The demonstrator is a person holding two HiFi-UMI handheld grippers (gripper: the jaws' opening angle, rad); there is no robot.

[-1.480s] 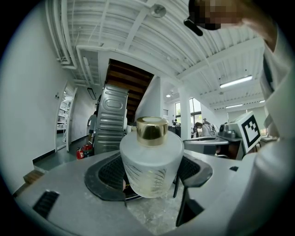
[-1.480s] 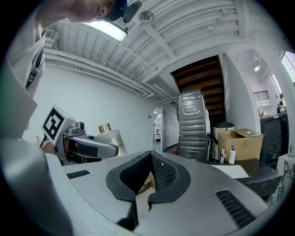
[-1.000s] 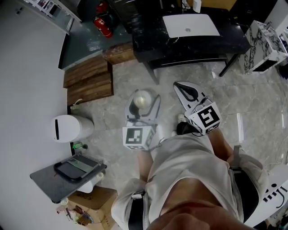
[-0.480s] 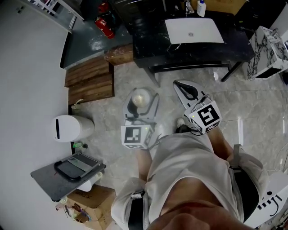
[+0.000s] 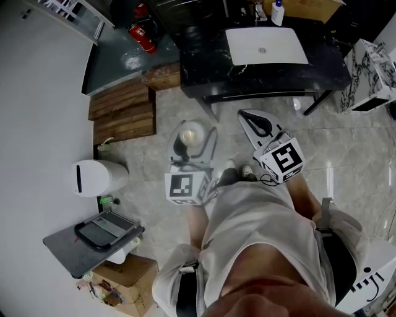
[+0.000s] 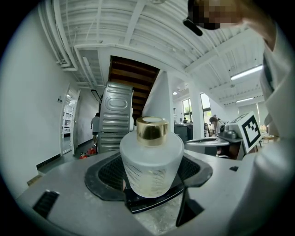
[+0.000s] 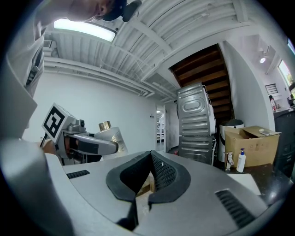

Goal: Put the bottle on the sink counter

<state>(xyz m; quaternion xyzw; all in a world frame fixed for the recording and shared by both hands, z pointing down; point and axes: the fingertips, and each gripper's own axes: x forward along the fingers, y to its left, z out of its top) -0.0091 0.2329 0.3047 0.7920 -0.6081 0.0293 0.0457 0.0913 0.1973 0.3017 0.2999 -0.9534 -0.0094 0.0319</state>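
Note:
A frosted glass bottle (image 5: pixel 192 134) with a gold cap stands upright between the jaws of my left gripper (image 5: pixel 188 141), which is shut on it. In the left gripper view the bottle (image 6: pixel 151 162) fills the middle, its base clamped by the black pads (image 6: pixel 193 168). My right gripper (image 5: pixel 258 124) is held beside it at the right, shut and empty. From the right gripper view the bottle (image 7: pixel 111 133) shows at the left, with that gripper's own jaws (image 7: pixel 148 177) closed. The black sink counter (image 5: pixel 204 65) with its white basin (image 5: pixel 266 46) lies ahead, beyond both grippers.
A white pump bottle (image 5: pixel 278 12) stands behind the basin. Wooden steps (image 5: pixel 120 108) and a red fire extinguisher (image 5: pixel 141 34) are at the far left. A white bin (image 5: pixel 93 176), a grey table (image 5: pixel 68 244) and a cardboard box (image 5: pixel 127 278) sit to my left. A marble-patterned cabinet (image 5: pixel 368 65) is at the right.
The sink counter has come further into view at the top as the person steps forward. Both grippers keep their pose, the left still shut on the bottle.

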